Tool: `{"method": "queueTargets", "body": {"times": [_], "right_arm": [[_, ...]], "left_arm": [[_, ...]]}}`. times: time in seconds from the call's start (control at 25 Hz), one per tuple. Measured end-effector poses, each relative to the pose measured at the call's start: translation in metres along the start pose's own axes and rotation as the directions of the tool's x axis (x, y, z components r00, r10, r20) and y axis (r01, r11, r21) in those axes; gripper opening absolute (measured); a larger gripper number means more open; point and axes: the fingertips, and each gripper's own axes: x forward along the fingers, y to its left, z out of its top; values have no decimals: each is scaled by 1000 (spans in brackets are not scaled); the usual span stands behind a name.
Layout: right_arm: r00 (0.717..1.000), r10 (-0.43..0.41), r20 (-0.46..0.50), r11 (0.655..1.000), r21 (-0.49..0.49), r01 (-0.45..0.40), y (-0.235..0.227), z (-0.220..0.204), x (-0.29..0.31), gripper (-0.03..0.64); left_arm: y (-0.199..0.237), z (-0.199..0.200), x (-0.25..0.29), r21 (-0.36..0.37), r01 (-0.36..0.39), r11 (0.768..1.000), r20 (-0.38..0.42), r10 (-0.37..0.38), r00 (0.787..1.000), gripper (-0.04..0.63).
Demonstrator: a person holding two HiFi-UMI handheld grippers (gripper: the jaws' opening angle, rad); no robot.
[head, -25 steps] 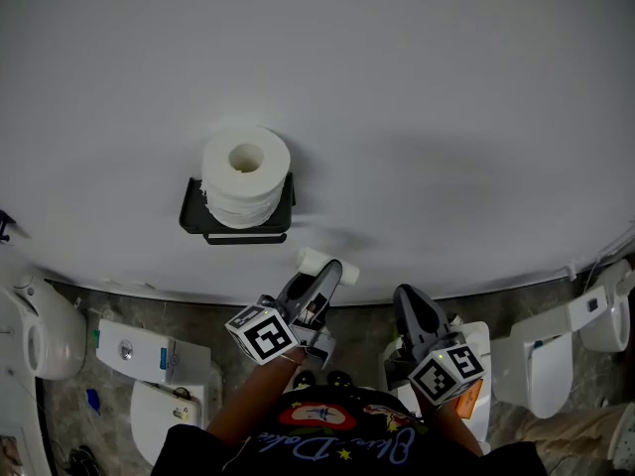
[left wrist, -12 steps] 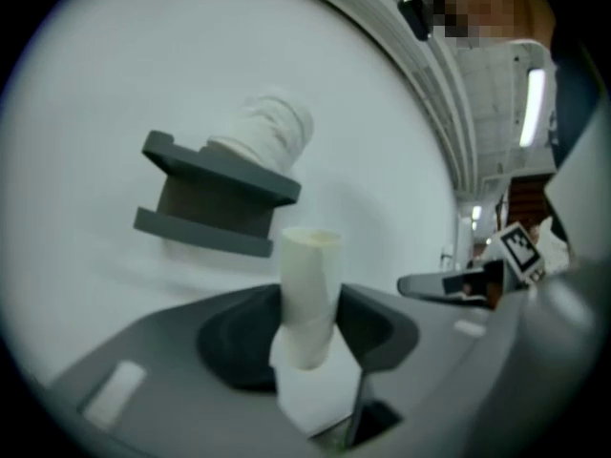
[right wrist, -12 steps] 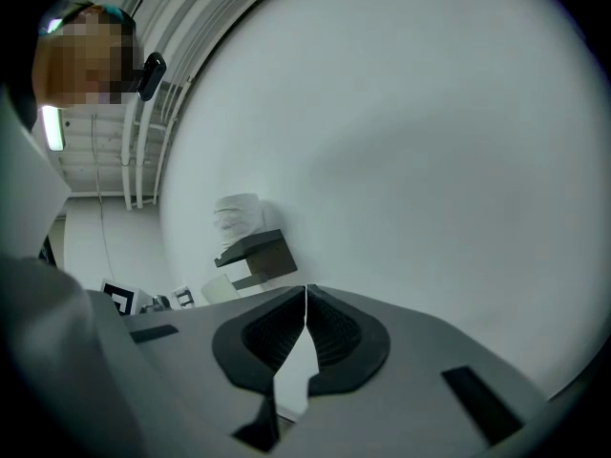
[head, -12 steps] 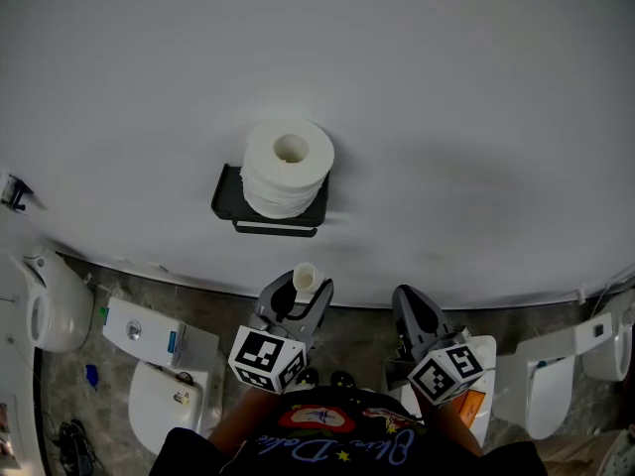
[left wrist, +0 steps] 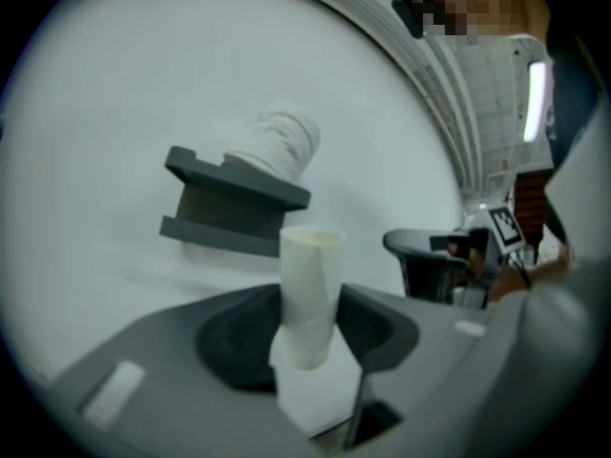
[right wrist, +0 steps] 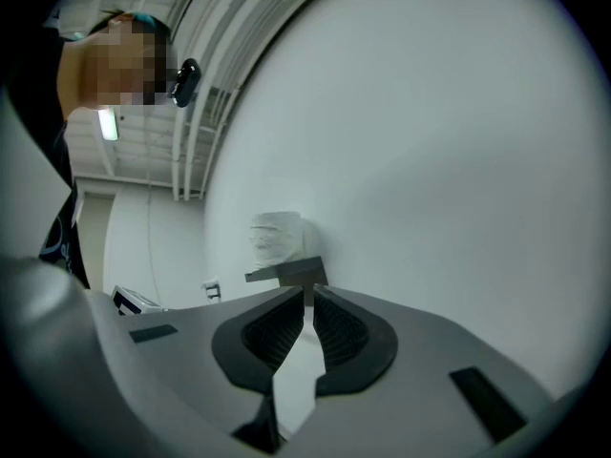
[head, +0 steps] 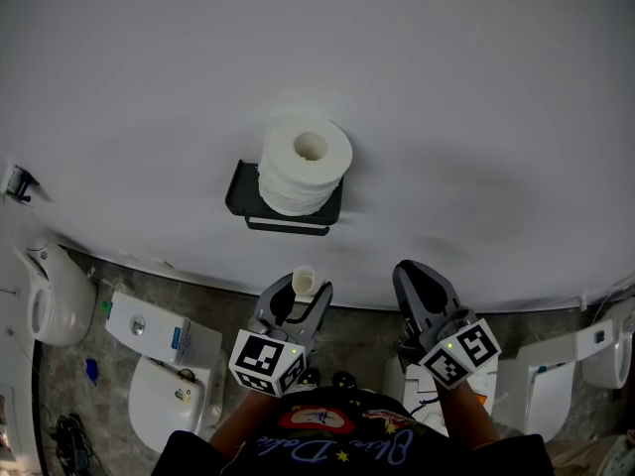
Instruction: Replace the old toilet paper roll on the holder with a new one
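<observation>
The left gripper (head: pixel 299 294) pinches the empty cardboard tube (left wrist: pixel 308 280) upright between its pads, out in front of the wall (head: pixel 476 117) and below the black holder (head: pixel 286 210). The new roll (head: pixel 306 165) stands on end on the holder's shelf (head: pixel 240 179), and the bar (head: pixel 288 229) under it looks bare. The right gripper (head: pixel 415 278) has its jaws pressed together on nothing. The tube likely needs only a light squeeze, since it would crush easily. To fetch the roll, the right gripper should spread wide well before arriving, close gently across the soft sides, lift straight off the shelf, then line the hole up with the bar.
</observation>
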Motion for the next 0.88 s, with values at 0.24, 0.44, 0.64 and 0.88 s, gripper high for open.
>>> {"method": "queueTargets", "body": {"times": [0.24,0.44,0.64,0.88], "right_arm": [[957,291,2,901,-338,-273,57,89,45,15],[878,423,-224,720,-506,-475,107,119,81,112],[814,333,-475,536,-615,-578,123,100,122,166],[775,273,-571,476,-619,-624,117,78,148,196]], "left_arm": [[11,0,-8,-12,-26,1000,0,26,1000,176],[22,1,-19,-47,-55,997,6,55,998,178],[37,1,-33,-72,-104,992,20,105,994,179],[61,-3,-54,-143,-185,972,36,191,981,179]]}}
